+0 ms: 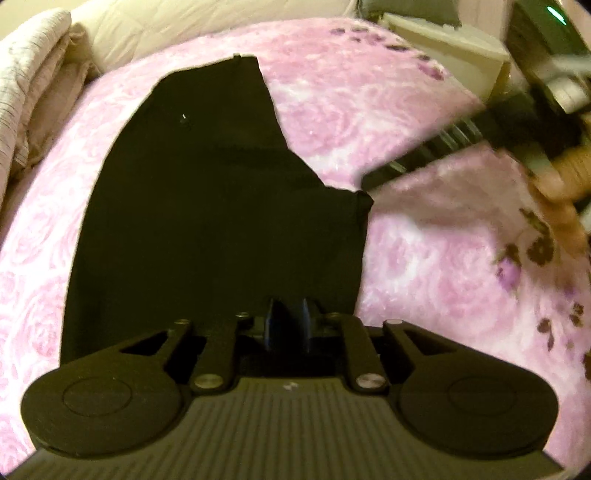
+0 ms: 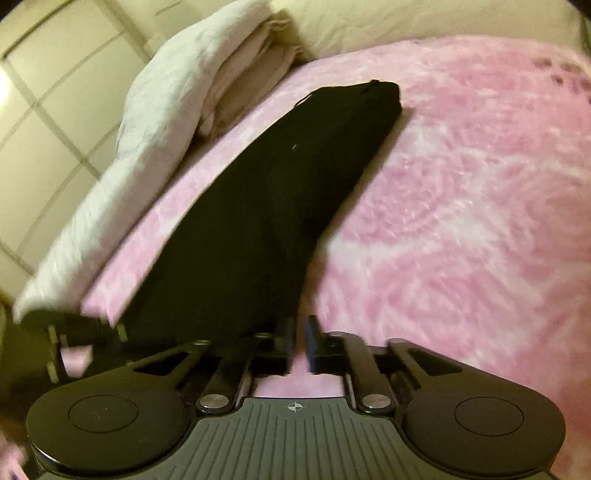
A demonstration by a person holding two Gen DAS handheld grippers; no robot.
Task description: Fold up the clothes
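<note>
Item: black garment (image 1: 207, 221) lay centre-frame on pink floral blanket (image 1: 424, 258); folded pale bedding (image 1: 33, 92) upper left. My left gripper (image 1: 288, 325) and right gripper (image 2: 301, 343): jaws nearly closed, grasp uncertain.

blanket (image 1: 369, 110): pink, rose-patterned, fills most of both views
dark flowers (image 1: 535, 251): printed along blanket's right edge, left view
folded linens (image 2: 177, 85): pale stack, upper left in both views
cream bedding (image 2: 406, 18): along top edge
tiled floor (image 2: 44, 110): far left, right view
white box (image 1: 450, 44): upper right, left view
</note>
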